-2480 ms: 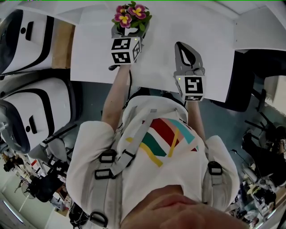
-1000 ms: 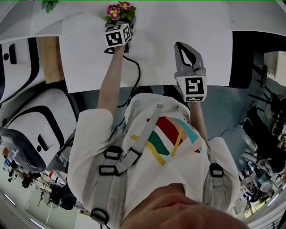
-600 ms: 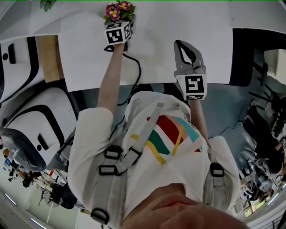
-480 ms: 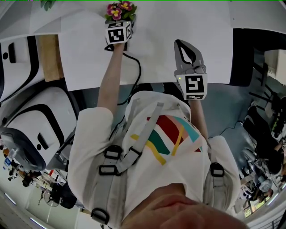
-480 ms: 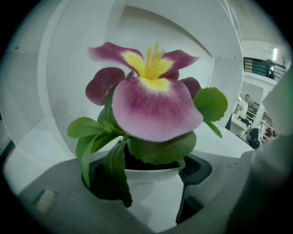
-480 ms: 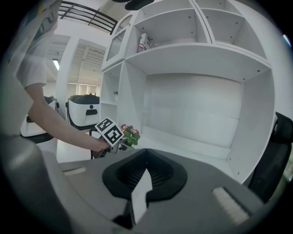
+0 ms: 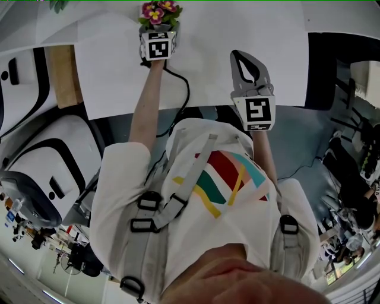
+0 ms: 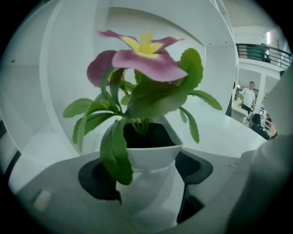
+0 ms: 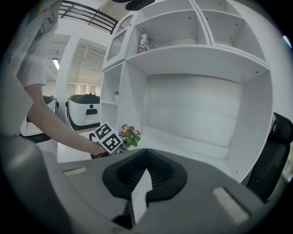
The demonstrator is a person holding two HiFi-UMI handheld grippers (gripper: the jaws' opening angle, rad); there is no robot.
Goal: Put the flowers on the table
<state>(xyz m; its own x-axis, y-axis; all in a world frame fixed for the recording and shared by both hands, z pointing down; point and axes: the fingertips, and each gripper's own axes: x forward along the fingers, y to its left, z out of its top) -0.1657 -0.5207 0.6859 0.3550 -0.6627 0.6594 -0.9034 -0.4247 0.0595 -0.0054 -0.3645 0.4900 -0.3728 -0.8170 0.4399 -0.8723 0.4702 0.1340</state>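
Gripping potted flowers (image 8: pixel 142 59) by the white pot (image 8: pixel 151 157) with left gripper (image 7: pixel 158 34), over white table (image 7: pixel 208 77), right gripper (image 7: pixel 244 58) closed, empty

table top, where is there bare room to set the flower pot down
Bare white table lies between the left gripper, shut on the flower pot, and the shut right gripper, and right of that to the table edge. Busiest round the pot.

The left arm (image 7: pixel 147 101) stretches straight forward, bare to the sleeve. The left gripper (image 8: pixel 149 183) at its end is upright, its jaws closed on the sides of the white flower pot (image 8: pixel 151 153). The right arm (image 7: pixel 261 151) is bent close to the torso. The right gripper (image 9: pixel 143 183) points forward, its jaws pressed together and empty.
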